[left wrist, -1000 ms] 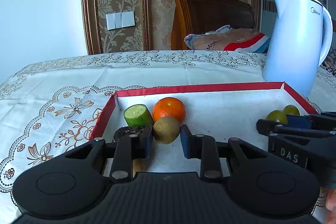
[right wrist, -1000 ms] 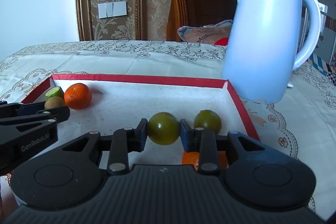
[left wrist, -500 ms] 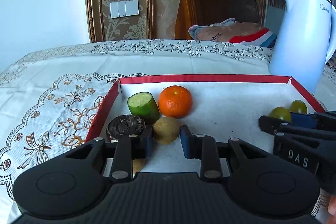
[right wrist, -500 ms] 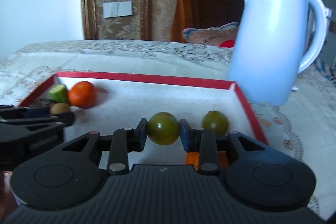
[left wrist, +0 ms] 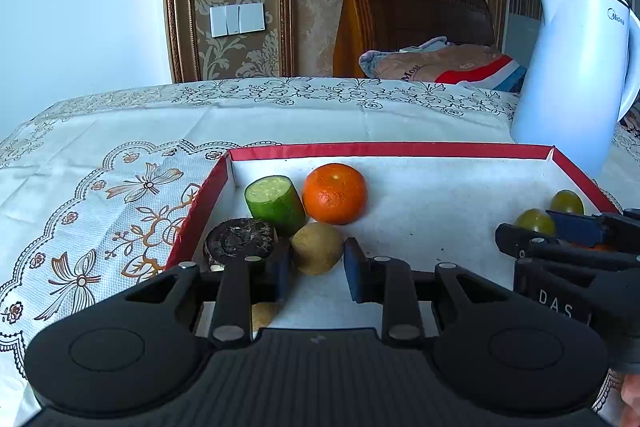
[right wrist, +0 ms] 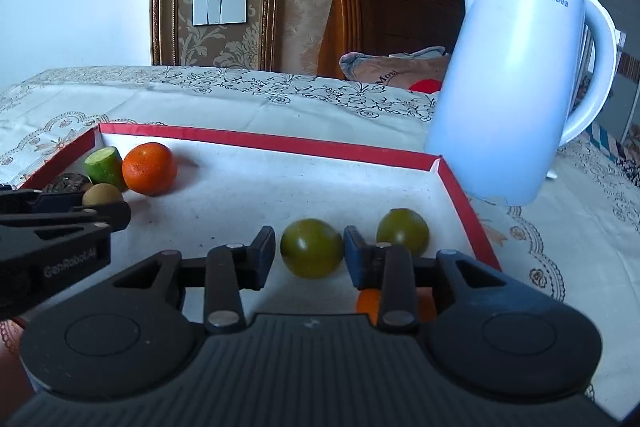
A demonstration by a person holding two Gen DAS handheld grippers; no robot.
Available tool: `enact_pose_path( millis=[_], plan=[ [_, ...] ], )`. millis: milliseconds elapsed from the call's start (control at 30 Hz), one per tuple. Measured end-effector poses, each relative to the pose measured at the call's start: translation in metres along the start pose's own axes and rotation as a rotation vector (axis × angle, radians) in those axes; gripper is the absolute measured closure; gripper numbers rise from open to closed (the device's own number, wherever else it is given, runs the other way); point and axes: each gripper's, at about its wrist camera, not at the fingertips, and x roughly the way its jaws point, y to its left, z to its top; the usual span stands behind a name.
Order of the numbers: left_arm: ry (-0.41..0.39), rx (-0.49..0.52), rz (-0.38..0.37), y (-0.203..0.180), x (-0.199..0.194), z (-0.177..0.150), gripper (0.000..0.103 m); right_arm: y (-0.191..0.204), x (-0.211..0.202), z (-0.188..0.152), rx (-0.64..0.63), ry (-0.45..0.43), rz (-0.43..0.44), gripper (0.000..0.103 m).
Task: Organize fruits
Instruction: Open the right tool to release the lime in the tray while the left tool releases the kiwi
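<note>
Both claws stand wide, left gripper round the kiwi, right gripper round a green tomato, so the tray looks mostly sorted.

Kiwi before orange, in tray; kettle behind.

Surfaces around the fruit tray

Both the left tongs and the right tongs are matt black plastic with ribbed bodies and blue pads. Ahead of them, the red-rimmed cardboard tray has a grainy white matt floor, on a cream lace-patterned cloth over the desk. The round orange mandarin looks pebbled and slightly shiny; the brown kiwi dull; the smooth white plastic kettle glossy.
</note>
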Motion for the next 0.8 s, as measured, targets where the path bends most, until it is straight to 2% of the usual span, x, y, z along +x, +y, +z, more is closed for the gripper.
enact_pose_path(
  millis=[267,333,400,800],
  plan=[
    [-0.003,0.0,-0.004,0.001,-0.001,0.0,0.075,0.0,-0.003,-0.003,0.0,-0.01,0.013,0.065],
    [-0.006,0.004,-0.002,0.0,-0.003,-0.001,0.075,-0.001,-0.007,-0.004,0.015,-0.019,0.019,0.055],
    [-0.009,0.005,-0.005,0.001,-0.004,-0.002,0.075,-0.004,-0.011,-0.005,0.033,-0.033,0.028,0.051],
    [-0.012,0.006,-0.016,0.001,-0.009,-0.004,0.073,-0.006,-0.02,-0.007,0.04,-0.051,0.053,0.05]
  ],
)
